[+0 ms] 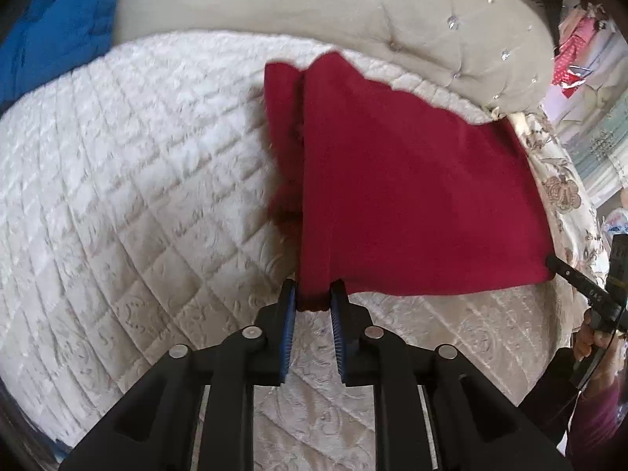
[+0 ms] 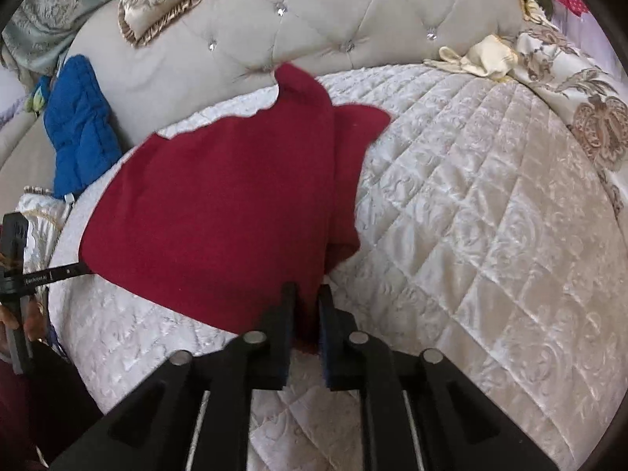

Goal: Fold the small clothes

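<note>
- 1 red garment (image 1: 412, 196), lifted over the quilted bed (image 1: 137, 157); far edge hides part of the tufted headboard (image 1: 412, 19).
- Left gripper (image 1: 313, 294) clamps 1 near corner.
- Right gripper (image 2: 306, 306) clamps the other; its tip is cut off in the left view.

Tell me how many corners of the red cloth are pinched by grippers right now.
2. The left gripper pinches one near corner of the red cloth; the right gripper pinches the other. Far corners hang free.

The garment (image 2: 219, 204) hangs stretched over the quilt (image 2: 471, 216), left gripper (image 1: 313, 294) and right gripper (image 2: 307, 302) pinching its two near corners. Headboard (image 2: 314, 31) sits behind, jacket (image 2: 80, 125) off left.
</note>
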{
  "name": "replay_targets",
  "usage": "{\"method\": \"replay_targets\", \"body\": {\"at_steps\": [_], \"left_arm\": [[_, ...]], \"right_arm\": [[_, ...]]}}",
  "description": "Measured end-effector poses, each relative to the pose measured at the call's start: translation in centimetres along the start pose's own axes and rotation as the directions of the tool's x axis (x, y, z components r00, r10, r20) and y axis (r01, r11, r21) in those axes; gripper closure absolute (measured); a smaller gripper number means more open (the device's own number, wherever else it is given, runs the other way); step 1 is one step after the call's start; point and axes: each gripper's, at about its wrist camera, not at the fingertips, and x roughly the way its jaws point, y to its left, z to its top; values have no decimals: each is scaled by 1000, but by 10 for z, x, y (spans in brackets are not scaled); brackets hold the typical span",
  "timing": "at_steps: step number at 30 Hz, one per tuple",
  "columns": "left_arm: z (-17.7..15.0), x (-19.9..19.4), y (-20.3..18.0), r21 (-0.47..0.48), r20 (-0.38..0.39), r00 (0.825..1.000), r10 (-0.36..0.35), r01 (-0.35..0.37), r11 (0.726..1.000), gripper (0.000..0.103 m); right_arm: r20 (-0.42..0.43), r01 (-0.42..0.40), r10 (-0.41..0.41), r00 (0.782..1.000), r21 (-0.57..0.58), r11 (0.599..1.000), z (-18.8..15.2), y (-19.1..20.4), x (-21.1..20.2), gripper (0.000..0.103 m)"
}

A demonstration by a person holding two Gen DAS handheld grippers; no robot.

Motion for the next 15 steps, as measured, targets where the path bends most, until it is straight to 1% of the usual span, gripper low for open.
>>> {"method": "replay_targets", "body": {"at_steps": [2, 4, 5, 6, 7, 10, 12, 13, 15], "left_arm": [[5, -9, -2, -9, 44, 999, 26, -25, 1000, 103], [13, -20, -4, -25, 91, 995, 49, -47, 999, 99], [18, -25, -5, -38, 115, 992, 46, -42, 998, 95], [25, -29, -6, -58, 139, 990, 37, -29, 998, 93], [31, -31, -7, -81, 157, 987, 29, -16, 997, 92], [56, -20, -14, -125, 153, 988, 30, -11, 992, 91], [66, -10, -18, -138, 156, 986, 59, -38, 990, 91], [72, -3, -19, -148, 155, 985, 77, -54, 987, 91], [77, 9, -16, -164, 158, 984, 86, -60, 985, 91]], "right_arm": [[58, 32, -32, 998, 3, 999, 11, 1, -15, 75], [99, 35, -33, 995, -13, 999, 26, 5, -24, 71], [116, 29, -26, 993, -25, 999, 35, 9, -24, 68], [124, 27, -22, 992, -36, 999, 44, 13, -20, 66], [127, 27, -20, 992, -48, 999, 52, 19, -14, 66], [131, 31, -19, 991, -88, 996, 79, 35, 17, 66], [110, 19, -10, 994, -84, 996, 100, 41, 46, 66], [106, 20, -12, 994, -75, 997, 104, 43, 55, 66], [111, 51, -45, 993, -49, 998, 120, 39, 77, 66]]}}
